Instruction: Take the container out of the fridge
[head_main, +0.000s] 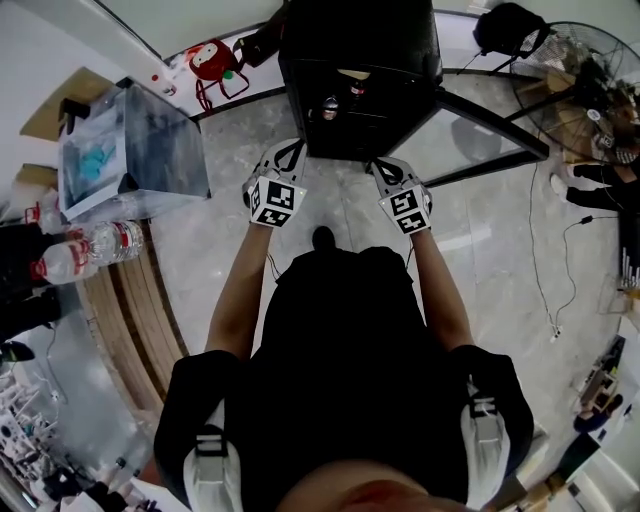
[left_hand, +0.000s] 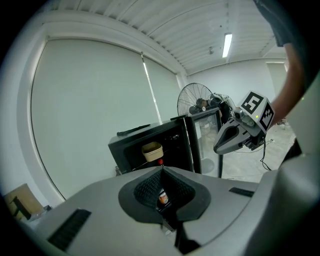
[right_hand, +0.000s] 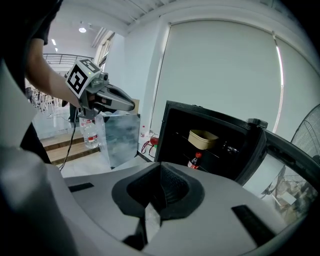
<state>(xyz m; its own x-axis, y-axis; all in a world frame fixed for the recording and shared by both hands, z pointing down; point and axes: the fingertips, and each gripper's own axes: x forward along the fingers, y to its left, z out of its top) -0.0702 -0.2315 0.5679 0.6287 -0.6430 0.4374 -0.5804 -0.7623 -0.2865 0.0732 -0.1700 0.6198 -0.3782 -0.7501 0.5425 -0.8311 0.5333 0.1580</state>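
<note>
Container (right_hand: 202, 139): sitting in fridge (right_hand: 167, 131); probably light, flimsy; rim looking like the best hold.
Left gripper (left_hand: 161, 170), right gripper (right_hand: 160, 166): both closed, carrying nothing.

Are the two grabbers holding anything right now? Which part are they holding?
Nothing is held. The left gripper and right gripper are both shut and empty, in front of the open fridge; the container sits on its shelf.

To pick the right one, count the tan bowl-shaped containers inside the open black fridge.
1. The tan bowl-shaped container sits on an upper shelf of the open black fridge, above a red-capped bottle. Part of the interior is hidden, so others may exist.
</note>
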